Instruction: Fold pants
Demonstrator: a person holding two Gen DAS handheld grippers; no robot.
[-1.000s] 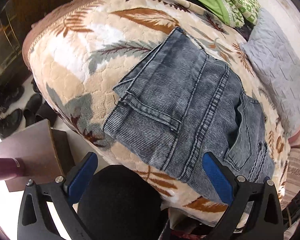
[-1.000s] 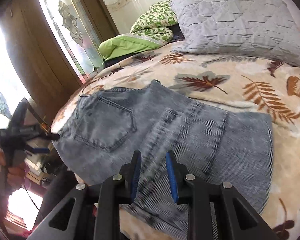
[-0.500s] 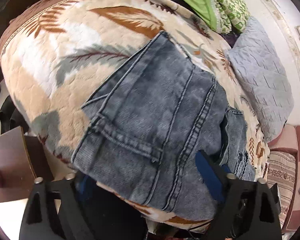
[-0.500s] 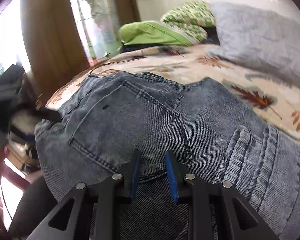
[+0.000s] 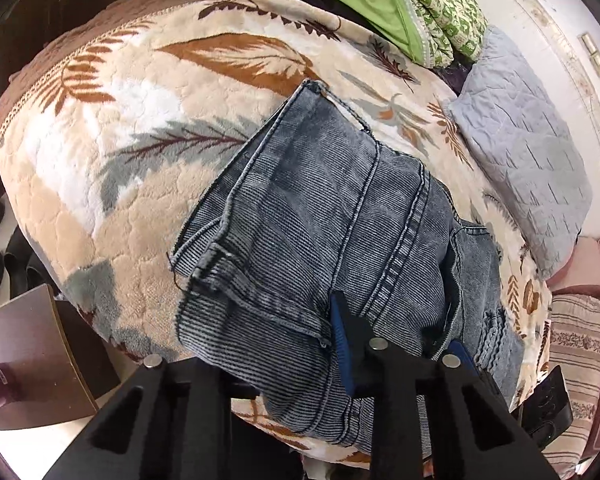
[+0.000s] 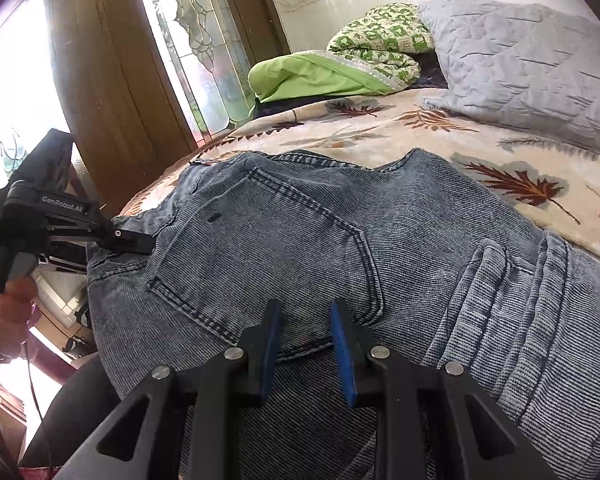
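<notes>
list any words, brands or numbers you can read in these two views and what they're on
"GenRobot.AI" – white lettering on the black body of the left gripper, seen in the right wrist view.
A smaller white marking further left on that body is too small to read.
Nothing readable on the jeans, the leaf-print blanket or the bedding behind.

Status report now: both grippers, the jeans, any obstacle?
Left gripper closing on jeans edge. Right gripper narrow over back pocket, grip unclear. Jeans partly folded on blanket. No obstacle seen.
</notes>
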